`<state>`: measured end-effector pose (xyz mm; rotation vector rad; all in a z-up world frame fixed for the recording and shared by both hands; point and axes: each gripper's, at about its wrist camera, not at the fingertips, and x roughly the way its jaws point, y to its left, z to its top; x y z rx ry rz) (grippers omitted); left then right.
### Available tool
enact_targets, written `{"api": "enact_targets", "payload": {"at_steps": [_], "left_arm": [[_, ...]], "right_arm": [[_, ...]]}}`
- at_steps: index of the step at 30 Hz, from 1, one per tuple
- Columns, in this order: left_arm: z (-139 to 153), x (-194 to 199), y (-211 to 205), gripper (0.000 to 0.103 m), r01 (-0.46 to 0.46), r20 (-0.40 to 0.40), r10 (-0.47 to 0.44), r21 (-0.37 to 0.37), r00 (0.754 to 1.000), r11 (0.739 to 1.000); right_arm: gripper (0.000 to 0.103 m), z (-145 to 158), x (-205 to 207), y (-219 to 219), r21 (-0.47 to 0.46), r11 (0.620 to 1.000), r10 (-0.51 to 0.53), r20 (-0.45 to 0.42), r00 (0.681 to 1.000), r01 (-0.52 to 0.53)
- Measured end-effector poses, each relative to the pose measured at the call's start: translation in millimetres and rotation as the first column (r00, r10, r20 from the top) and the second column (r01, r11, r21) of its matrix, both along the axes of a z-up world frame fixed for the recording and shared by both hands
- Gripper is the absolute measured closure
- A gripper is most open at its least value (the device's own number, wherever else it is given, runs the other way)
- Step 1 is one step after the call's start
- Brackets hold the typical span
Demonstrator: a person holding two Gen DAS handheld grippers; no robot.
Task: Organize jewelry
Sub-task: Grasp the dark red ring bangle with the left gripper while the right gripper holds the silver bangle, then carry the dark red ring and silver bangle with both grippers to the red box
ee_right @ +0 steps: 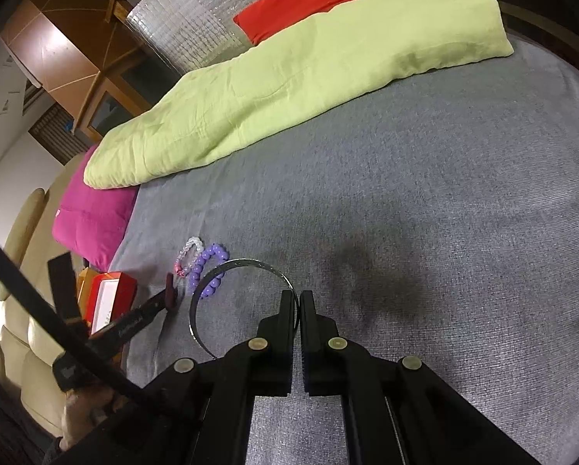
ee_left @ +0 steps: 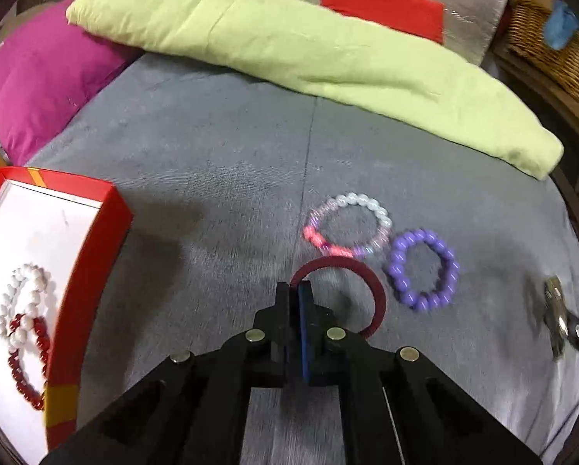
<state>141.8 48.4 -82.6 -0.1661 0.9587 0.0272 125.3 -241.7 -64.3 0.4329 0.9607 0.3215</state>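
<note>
- The left hand-held gripper (ee_left: 300,290) is closed on the rim of a dark red bangle (ee_left: 374,290), which hangs from the jaws just above the grey bed cover (ee_left: 212,147).
- The right hand-held gripper (ee_right: 299,300) is pinched shut on a thin silver bangle (ee_right: 239,263), whose hoop stands out to the left of its fingers, over the bed.
- The red box (ee_left: 92,255), open with a white lining, sits at the left of the bed; it holds a white bead bracelet (ee_left: 22,298) and a dark red bead bracelet (ee_left: 30,360), the two overlapping. A glittery edge at the far left may be another piece; I cannot tell.
- Loose on the bed lie a purple bead bracelet (ee_left: 423,269) and, touching it, a mixed white, lilac and pink bead bracelet (ee_left: 349,226).
- Judged from this, the sorting is partly done: two pieces boxed, two in the grippers, two untouched on the cover.
- Left to do, most likely: carry both bangles to the box, then fetch the two bead bracelets.
- A green pillow (ee_left: 289,54) and a magenta cushion (ee_left: 45,77) lie beyond, well apart from the jewelry.
</note>
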Motion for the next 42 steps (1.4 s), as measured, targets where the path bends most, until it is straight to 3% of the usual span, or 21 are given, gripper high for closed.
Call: {"api": "enact_targets", "payload": {"at_steps": [7,11,23,42], "left_arm": [[33,-58,1,0.099,0.023,0.117,-0.022,0.000,0.993,1.000],[37,-77,-1,0.099,0.035,0.147,-0.037,0.014,0.988,0.999],[17,-74,10,0.099,-0.008,0.096,0.010,-0.019,0.995,1.000],[10,-71,3,0.099,-0.007,0.075,0.006,0.012,0.997,1.000]], "right_arm": [[0.100,3,-3,4,-0.007,1.000,0.011,0.014,1.000,-0.011],[0.100,2,-6,10,-0.027,0.999,0.023,0.019,1.000,-0.022],[0.100,-9,-8,19,-0.093,0.995,0.037,0.006,0.999,-0.036],[0.100,-7,-8,26,-0.103,0.993,0.064,0.012,0.998,-0.062]]}}
